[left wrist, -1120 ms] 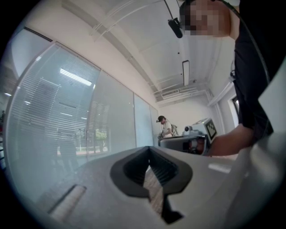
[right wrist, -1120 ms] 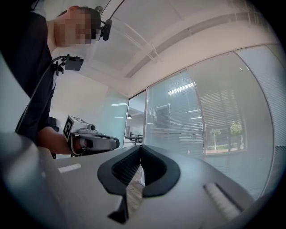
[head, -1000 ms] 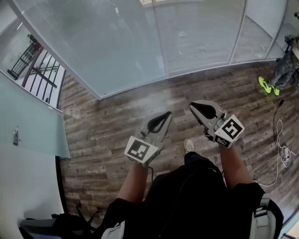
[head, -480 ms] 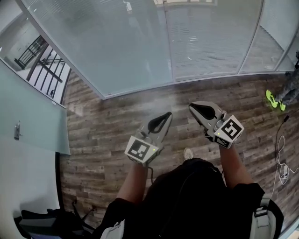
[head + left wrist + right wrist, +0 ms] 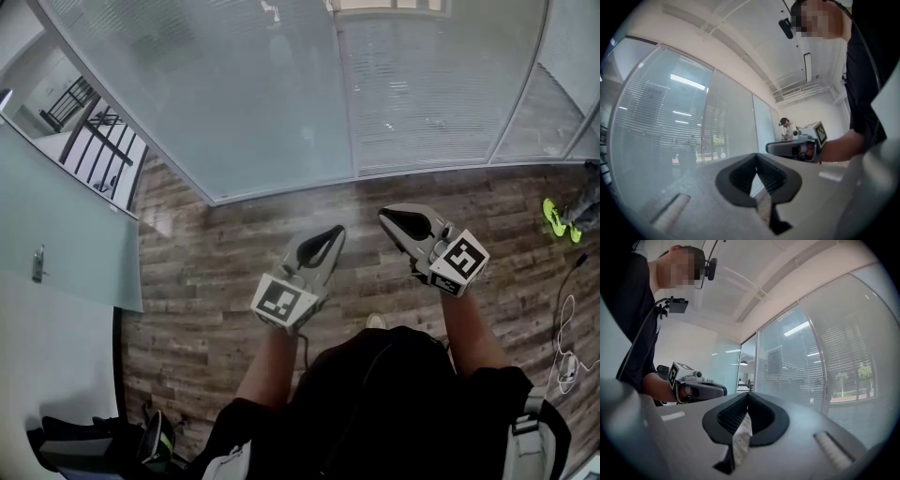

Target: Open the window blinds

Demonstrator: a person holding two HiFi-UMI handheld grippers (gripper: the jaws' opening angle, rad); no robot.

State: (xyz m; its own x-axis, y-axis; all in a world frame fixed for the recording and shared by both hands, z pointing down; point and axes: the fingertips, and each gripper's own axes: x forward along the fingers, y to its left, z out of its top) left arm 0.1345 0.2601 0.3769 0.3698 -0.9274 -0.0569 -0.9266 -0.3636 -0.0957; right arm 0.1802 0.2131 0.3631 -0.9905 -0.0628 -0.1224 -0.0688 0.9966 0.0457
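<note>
Head view: we stand on a wood floor (image 5: 234, 244) facing a glass wall (image 5: 234, 112); the window blinds (image 5: 422, 84) hang lowered, seemingly behind the glass. Our left gripper (image 5: 337, 230) and right gripper (image 5: 384, 216) are held short of the glass, both clamped shut and empty. The slats look light and easily bent, so we would take a cord or wand; none shows

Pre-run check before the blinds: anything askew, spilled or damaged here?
Nothing damaged or spilled. The blinds hang even. Only oddity: a loose white cable straggling across the floor at far right, a possible trip risk.
</note>
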